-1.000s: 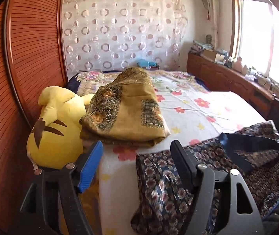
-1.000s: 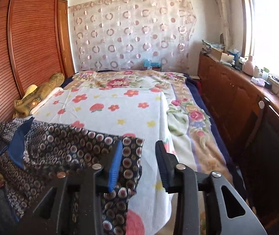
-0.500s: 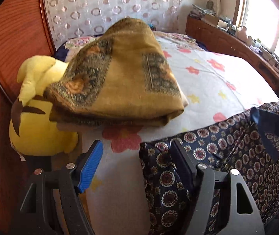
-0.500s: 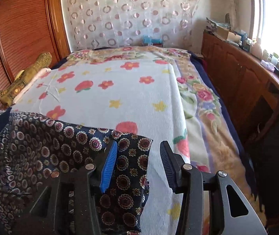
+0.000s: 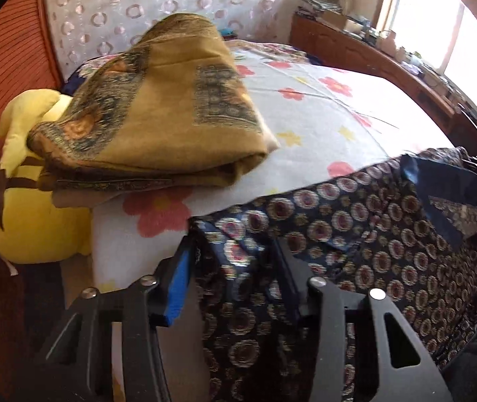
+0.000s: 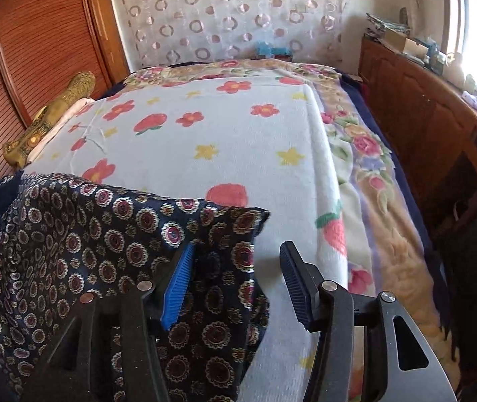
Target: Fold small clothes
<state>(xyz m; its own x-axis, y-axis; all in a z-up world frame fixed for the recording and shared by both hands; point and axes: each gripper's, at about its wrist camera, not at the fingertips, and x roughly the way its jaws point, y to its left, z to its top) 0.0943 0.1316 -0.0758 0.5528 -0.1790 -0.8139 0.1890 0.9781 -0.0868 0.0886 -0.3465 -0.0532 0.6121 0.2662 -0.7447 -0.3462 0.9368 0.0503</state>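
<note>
**A:** Where is the garment lying for you right now?

**B:** Your navy patterned garment point(image 5: 355, 234) is lying spread over the near edge of the bed point(image 5: 322, 127), on the white flowered blanket, with its near part hanging down toward you. One corner is sitting at your left gripper point(image 5: 231, 268), the other at your right gripper point(image 6: 235, 264).

**A:** And what are the jaws doing?

**B:** Your left jaws are closing with the corner of the cloth between them; I cannot tell whether the pads are pressing on it. Your right jaws are opening. The cloth's corner is lying against the blue pad point(image 6: 178, 284), while the black pad is standing clear of it over the blanket.

**A:** Anything else near you?

**B:** A folded mustard blanket point(image 5: 158, 114) is resting beyond your left gripper, partly on a yellow plush toy point(image 5: 27, 207) wedged against the wooden wardrobe point(image 5: 0, 77).
</note>
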